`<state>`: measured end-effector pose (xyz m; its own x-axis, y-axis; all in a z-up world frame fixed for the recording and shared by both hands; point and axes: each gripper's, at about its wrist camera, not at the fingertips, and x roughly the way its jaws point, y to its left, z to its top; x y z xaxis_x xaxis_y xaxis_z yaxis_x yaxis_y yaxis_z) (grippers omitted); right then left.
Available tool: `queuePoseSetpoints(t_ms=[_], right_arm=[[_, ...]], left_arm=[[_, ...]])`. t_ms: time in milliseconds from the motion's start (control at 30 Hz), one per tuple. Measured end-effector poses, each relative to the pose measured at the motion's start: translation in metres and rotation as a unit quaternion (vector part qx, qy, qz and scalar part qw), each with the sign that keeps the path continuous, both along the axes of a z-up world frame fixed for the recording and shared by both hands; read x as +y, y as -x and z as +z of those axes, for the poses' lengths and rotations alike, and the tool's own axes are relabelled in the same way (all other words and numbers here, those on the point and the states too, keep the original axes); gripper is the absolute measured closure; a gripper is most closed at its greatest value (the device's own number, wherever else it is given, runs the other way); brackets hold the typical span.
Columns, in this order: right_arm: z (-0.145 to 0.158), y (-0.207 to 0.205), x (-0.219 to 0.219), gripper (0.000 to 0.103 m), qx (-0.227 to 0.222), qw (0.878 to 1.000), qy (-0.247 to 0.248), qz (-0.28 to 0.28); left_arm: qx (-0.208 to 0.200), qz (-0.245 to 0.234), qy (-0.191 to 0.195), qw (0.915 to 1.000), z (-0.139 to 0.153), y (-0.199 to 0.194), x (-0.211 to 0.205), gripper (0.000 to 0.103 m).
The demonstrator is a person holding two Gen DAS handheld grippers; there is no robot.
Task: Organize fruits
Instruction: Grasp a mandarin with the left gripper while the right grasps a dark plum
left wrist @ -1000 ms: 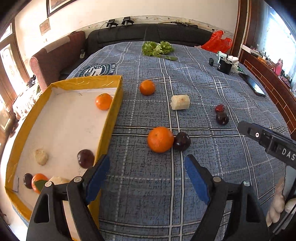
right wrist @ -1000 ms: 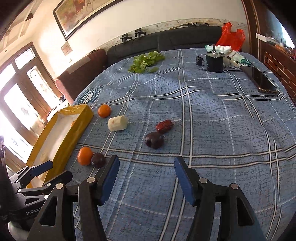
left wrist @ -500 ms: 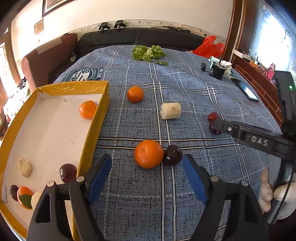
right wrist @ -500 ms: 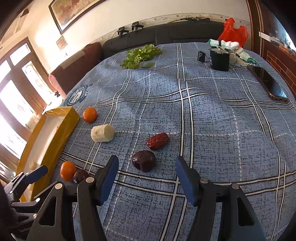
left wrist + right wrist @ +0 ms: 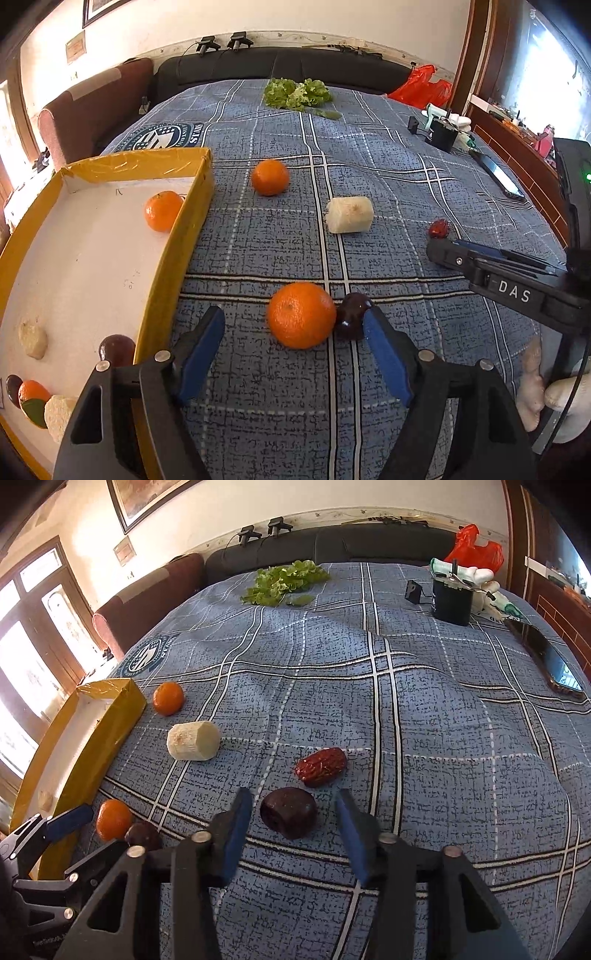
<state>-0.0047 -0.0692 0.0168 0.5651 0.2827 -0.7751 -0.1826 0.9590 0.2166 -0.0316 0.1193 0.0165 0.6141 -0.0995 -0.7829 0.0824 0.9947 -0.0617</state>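
L tool (image 5: 295, 332): jaws standing wide, holding nothing; hovering low over the blue plaid cloth (image 5: 388, 177). Big orange (image 5: 301, 315) lying between the blue pads, nearer the R pad; dark plum (image 5: 351, 314) touching the orange's R side, partly hidden behind the R pad's tip.

R tool (image 5: 293, 814): jaws also standing wide, holding nothing. Dark round fruit (image 5: 289, 812) sitting between its pads w/ clear gaps each side. Red date (image 5: 320, 767) lying just beyond that fruit, close but apart.

Other loose fruit on cloth:
- Small orange (image 5: 270, 177), near the tray's far R corner, outside it.
- Pale peeled cylinder piece (image 5: 349, 214), lying on its side, mid-cloth, apart from the rest.

Yellow tray (image 5: 173, 254), white floor, sitting at L edge of cloth. Contents:
- 1 orange (image 5: 162, 210) at far end, resting against the R wall.
- Pale lump (image 5: 33, 339) near L wall.
- Dark red fruit (image 5: 117, 350) against R wall, near end.
- Cluster in near corner: dark fruit, orange fruit, green bit, pale piece; partly hidden by L tool body.

Misc, far end of cloth: lettuce (image 5: 295, 92); red plastic bag (image 5: 421, 88); black cup (image 5: 452, 603); phone (image 5: 554, 664) lying flat at R edge. Dark sofa (image 5: 280, 70) standing behind.
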Motion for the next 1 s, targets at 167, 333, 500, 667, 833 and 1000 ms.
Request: queuePoseSetpoints(t_ms=[167,333,500,667,833,1000], right_arm=[[0.000,0.004,0.000,0.070,0.003,1.000,-0.010,0.008],[0.001,0.007,-0.003,0.070,0.007,1.000,-0.023,0.008],[0.001,0.008,-0.008,0.070,0.012,0.999,-0.037,0.004],[0.000,0.008,-0.008,0.070,0.017,0.999,-0.043,0.004],[0.003,0.011,-0.007,0.070,0.011,0.999,-0.044,0.005],[0.006,0.013,-0.008,0.070,0.004,0.999,-0.045,0.005]], left_arm=[[-0.014,-0.024,-0.001,0.9996,0.003,0.001,-0.008,0.053],[-0.010,-0.024,0.012,0.9996,0.004,0.000,0.000,0.054],[0.008,-0.019,0.052,0.9985,0.001,-0.003,0.015,0.052],[0.017,-0.044,0.074,0.9961,-0.004,-0.010,0.011,0.039],[0.012,-0.048,0.087,0.9950,-0.004,-0.015,0.003,0.050],[-0.011,-0.036,0.068,0.9970,0.010,-0.005,0.002,0.087]])
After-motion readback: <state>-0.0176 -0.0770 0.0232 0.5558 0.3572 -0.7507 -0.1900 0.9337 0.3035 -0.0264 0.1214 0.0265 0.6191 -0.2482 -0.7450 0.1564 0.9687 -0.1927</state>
